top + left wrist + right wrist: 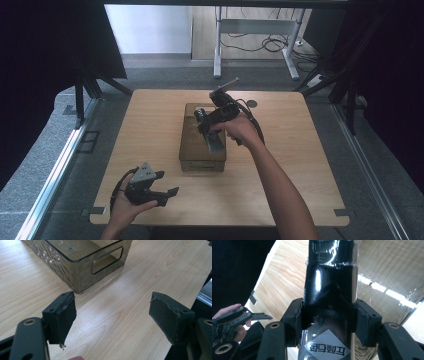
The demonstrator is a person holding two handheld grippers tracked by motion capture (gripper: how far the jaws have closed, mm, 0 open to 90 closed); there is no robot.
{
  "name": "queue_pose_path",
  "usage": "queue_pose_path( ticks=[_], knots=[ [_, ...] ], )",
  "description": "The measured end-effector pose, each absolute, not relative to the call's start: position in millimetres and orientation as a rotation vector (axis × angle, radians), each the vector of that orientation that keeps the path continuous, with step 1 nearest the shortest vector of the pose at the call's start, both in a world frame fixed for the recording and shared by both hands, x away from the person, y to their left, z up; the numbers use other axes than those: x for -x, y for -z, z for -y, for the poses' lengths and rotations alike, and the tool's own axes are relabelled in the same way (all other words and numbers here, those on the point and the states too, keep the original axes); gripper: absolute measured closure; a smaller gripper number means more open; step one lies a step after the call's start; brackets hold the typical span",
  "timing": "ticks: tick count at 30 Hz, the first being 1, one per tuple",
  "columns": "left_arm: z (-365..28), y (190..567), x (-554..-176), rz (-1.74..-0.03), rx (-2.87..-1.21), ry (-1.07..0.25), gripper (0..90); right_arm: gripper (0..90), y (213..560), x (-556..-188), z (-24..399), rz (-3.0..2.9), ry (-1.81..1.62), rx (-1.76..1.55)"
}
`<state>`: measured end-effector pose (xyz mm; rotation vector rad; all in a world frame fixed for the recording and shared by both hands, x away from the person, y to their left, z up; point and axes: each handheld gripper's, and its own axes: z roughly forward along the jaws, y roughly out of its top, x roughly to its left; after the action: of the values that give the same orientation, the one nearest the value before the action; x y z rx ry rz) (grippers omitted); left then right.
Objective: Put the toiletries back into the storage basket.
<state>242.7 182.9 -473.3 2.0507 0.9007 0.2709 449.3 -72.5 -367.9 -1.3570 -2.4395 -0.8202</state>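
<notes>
The right gripper [328, 322] clamps a glossy black packet [329, 290] between both pads, above the translucent bin [202, 159] at the wooden table's [300, 165] centre. The left gripper [112, 317], jaws spread and empty, rests near the table's front edge.

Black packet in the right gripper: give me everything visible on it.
The black packet looks like glossy plastic film, with glare and wrinkles across its face. A grey diamond label with printed characters sits on its lower part. The right gripper clamps it by both side edges. In the high view it hangs tilted over the smoky clear bin mid-table.
</notes>
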Motion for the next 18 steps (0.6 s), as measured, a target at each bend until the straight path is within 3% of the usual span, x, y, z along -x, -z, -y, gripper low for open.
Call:
queue_pose_path(
  ticks=[18],
  knots=[
    [-181.5,474.0,-242.7,-0.893,-2.055,-0.259,21.8,46.3,378.6,-456.1,53.6,2.403,0.818,1.333]
  ],
)
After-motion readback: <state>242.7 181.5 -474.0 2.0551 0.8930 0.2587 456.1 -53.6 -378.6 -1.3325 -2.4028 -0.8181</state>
